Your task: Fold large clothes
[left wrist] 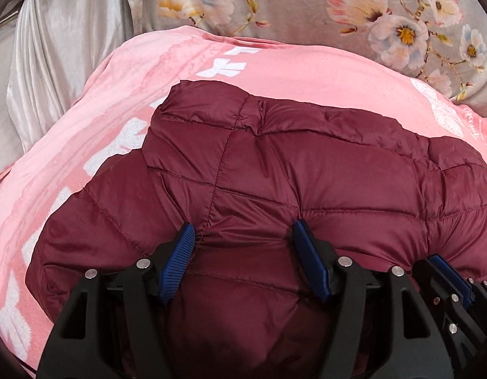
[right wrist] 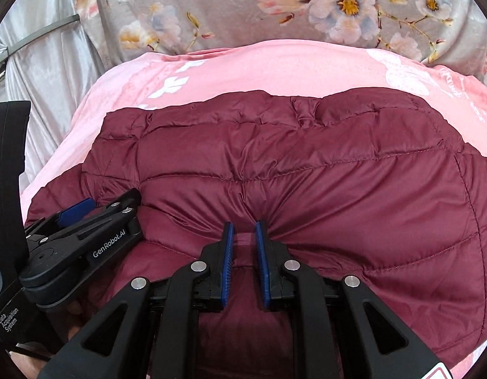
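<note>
Puffy maroon jacket is lying on the pink blanket. Right tool is pinching its near edge; left tool is gaping wide, probably just pressing down. Slippery, squishy stuff, so grabbing seams works best.

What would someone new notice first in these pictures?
A puffy maroon quilted jacket fills the middle, lying on a pink blanket with white lettering. The right gripper pinches a fold at its near edge, while the left gripper presses in beside it, fingers wider apart. Grey floral bedding lies behind.
</note>
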A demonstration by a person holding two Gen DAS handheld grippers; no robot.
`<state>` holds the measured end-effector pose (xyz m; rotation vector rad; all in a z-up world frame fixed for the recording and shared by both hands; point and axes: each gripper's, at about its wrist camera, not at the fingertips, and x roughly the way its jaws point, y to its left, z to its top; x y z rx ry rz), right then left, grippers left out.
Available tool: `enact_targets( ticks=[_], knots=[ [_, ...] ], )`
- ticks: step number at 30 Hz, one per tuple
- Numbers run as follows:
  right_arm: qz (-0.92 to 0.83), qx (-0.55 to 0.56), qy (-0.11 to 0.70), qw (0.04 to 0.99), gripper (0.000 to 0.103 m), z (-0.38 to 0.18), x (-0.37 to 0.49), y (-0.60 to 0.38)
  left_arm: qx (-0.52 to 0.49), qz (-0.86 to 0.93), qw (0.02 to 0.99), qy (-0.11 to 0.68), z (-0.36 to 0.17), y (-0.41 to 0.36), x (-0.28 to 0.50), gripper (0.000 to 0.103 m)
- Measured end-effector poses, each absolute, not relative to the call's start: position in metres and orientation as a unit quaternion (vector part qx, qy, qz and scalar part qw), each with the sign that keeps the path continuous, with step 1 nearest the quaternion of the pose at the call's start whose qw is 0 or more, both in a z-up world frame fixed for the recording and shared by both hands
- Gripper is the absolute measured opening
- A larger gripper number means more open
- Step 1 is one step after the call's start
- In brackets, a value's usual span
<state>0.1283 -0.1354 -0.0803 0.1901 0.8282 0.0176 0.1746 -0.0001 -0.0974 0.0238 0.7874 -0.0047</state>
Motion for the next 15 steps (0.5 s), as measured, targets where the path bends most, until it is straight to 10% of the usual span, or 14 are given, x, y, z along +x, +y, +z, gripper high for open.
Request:
enact_targets(
  ticks=[15],
  knots=[
    [0.009,0.093,0.405,0.909,0.014,-0.0809,0.1283,-0.1368,0.035,0.010,0.920,0.390,-0.1016,-0.0075,0.1772,0.064]
  ],
)
